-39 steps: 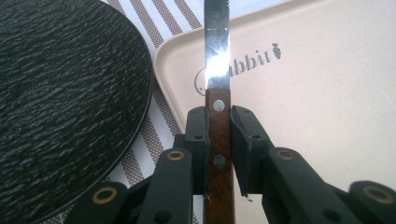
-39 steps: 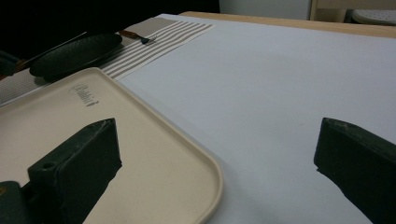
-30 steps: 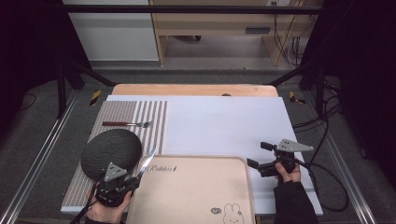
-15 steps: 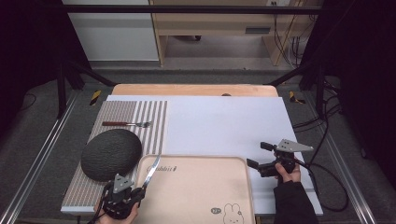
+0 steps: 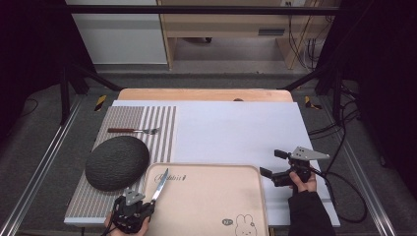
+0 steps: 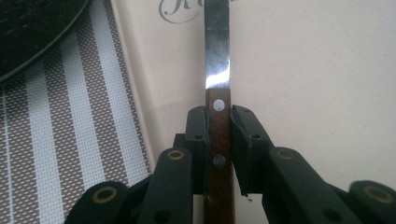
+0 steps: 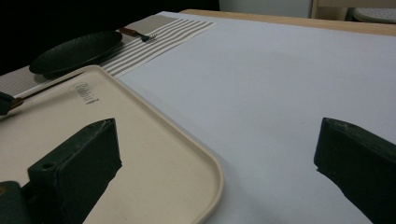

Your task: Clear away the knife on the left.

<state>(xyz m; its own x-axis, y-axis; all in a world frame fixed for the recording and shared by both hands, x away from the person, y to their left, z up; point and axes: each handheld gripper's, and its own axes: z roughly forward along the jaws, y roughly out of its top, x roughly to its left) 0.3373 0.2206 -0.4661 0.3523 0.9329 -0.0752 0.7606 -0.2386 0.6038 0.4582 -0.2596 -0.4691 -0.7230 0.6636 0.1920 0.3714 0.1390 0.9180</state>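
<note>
Left gripper (image 5: 147,204): high view, clamped on one knife (image 5: 161,183) above the left edge of one tray (image 5: 206,206).
Right gripper (image 5: 269,163): jaws apart, free white cover around it.
Left gripper view: pads (image 6: 196,135) grip the wooden handle.
Right gripper view: one plate (image 7: 74,52), one fork (image 7: 137,34).

A brown wooden handle and silver blade are seen on the knife (image 6: 217,93). The tray (image 5: 206,206) is coloured beige, the placemat (image 5: 162,123) striped grey and white, the plate (image 5: 117,162) black.

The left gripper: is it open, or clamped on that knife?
Clamped: the left gripper has both black jaws pressed against the wooden handle of the knife, blade out over the tray.
</note>
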